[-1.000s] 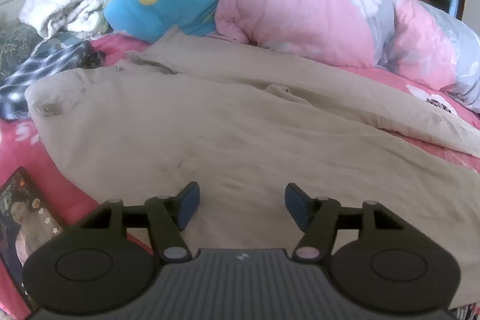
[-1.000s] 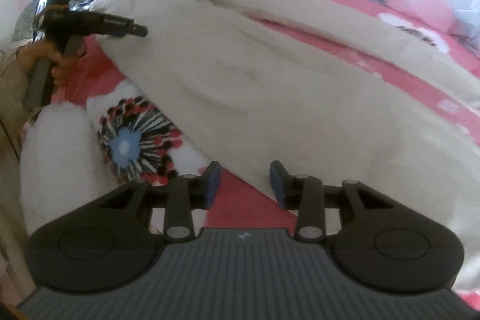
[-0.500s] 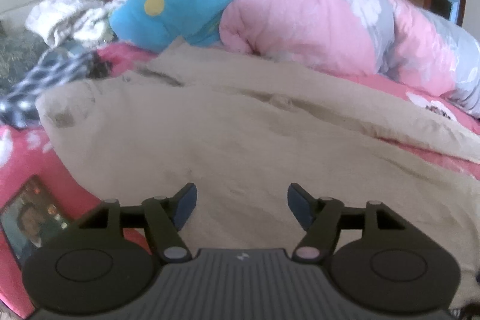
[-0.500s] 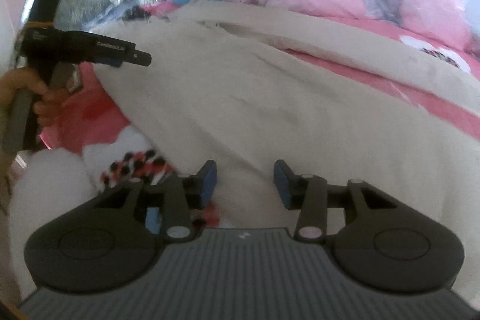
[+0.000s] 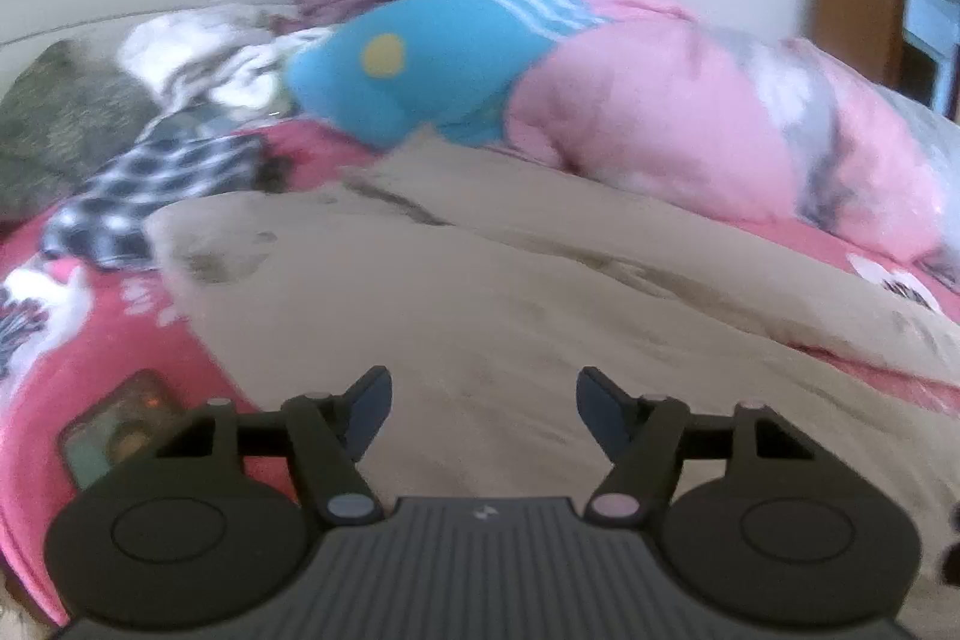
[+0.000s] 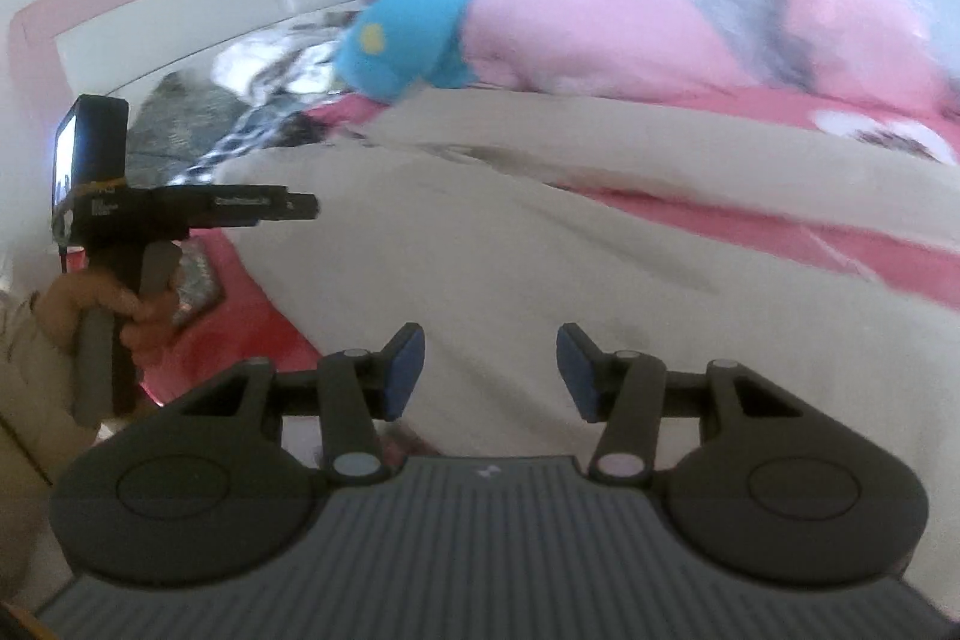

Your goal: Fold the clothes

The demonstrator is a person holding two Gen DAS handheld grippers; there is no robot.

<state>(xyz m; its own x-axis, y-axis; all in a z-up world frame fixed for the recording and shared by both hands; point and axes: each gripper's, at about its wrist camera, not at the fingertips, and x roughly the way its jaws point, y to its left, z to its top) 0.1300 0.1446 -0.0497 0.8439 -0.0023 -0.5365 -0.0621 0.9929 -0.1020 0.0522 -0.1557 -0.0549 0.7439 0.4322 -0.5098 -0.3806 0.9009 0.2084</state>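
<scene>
Bed [image 5: 54,388], pink sheet: big beige garment [image 5: 480,316] spread across it, soft, limp, light, will sag and crease; judge best grab at near hem or corners. Left claw [image 5: 483,409] open, empty, jaws just narrowed slightly. Right claw [image 6: 489,370] open, empty, also narrowing, above the cloth.

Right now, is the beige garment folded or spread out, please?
Spread out: the beige garment lies open across the pink bedsheet, rumpled, no neat fold.

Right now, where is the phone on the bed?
In the left wrist view the phone lies low on the left, on the pink bedsheet, just left of the beige garment and beside the left gripper.
</scene>
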